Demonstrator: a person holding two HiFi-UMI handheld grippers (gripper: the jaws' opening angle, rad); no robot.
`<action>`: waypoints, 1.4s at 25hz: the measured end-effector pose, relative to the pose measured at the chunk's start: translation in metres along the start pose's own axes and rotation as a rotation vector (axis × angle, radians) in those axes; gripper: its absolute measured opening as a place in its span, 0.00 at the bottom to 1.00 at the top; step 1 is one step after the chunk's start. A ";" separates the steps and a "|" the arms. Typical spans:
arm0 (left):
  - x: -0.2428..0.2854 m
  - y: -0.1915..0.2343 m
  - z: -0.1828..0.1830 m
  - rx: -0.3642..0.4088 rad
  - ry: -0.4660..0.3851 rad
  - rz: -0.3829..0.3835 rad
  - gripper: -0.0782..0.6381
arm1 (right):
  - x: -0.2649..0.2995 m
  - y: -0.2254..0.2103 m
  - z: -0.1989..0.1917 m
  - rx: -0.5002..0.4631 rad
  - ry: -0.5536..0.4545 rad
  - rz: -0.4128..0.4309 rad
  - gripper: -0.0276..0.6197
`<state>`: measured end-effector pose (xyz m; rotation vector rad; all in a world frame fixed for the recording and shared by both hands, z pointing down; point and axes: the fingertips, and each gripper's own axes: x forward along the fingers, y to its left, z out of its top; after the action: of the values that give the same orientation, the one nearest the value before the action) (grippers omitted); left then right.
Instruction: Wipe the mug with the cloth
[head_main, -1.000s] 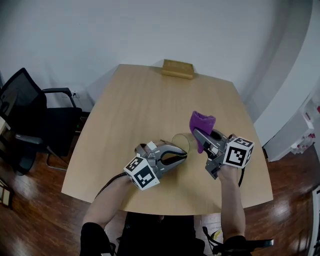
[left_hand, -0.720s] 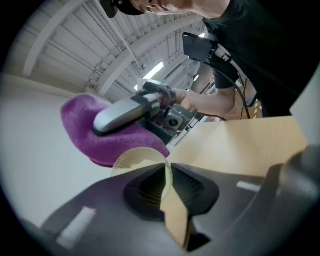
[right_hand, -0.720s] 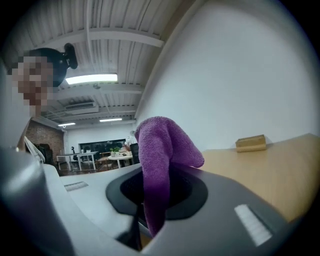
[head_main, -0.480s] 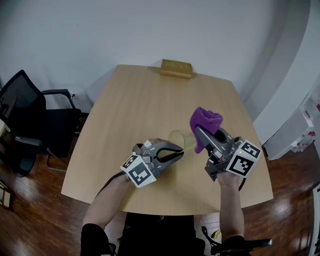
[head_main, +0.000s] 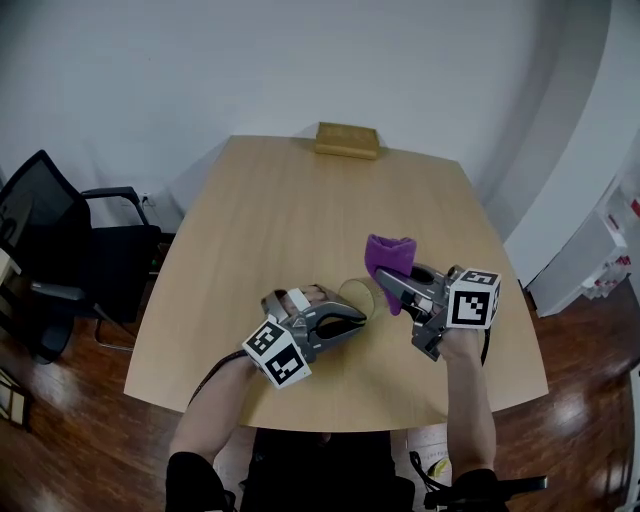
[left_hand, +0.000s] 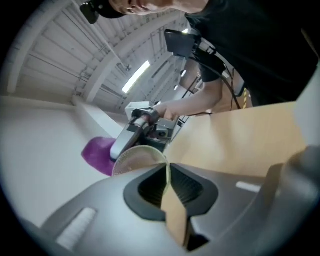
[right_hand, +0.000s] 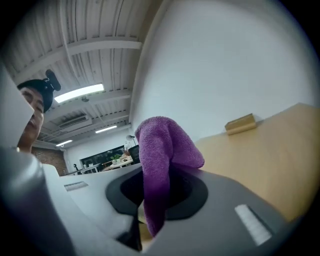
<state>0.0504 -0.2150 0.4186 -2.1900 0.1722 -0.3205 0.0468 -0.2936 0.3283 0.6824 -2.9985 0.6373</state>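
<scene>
The table (head_main: 300, 200) is staying put. What is changing is happening above its near half, where both hands are working. The right gripper (head_main: 383, 283) is swinging in and down from where it stood half a second ago, closing the gap to the left gripper (head_main: 362, 316), which is also sinking a little towards the person.

The mug (head_main: 356, 296) is lying on its side in the left fingers. They are pinching its wall at the rim, one finger inside and one outside, and this grip is not changing. The cloth (head_main: 388, 255) is clamped between the right fingers, bunching up above them and trailing below. Its hanging end is now coming just beside the mug's rim, where earlier it stood clearly apart. Whether it is touching yet cannot be told.

This suggests the wiping stroke is only now starting, with the mug steadied and the cloth arriving at its mouth.
</scene>
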 end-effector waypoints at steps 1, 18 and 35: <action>0.001 -0.002 -0.004 0.007 0.012 -0.014 0.17 | 0.004 0.007 -0.001 0.011 -0.002 0.021 0.13; -0.001 -0.010 0.004 -0.048 -0.060 -0.069 0.17 | -0.020 -0.024 0.002 -0.021 0.033 -0.079 0.13; -0.075 0.075 0.089 -0.902 -0.900 -0.113 0.17 | -0.099 0.049 0.075 -0.175 -0.548 0.273 0.13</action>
<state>0.0040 -0.1735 0.2950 -2.9836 -0.3857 0.8539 0.1228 -0.2410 0.2320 0.5068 -3.6384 0.1996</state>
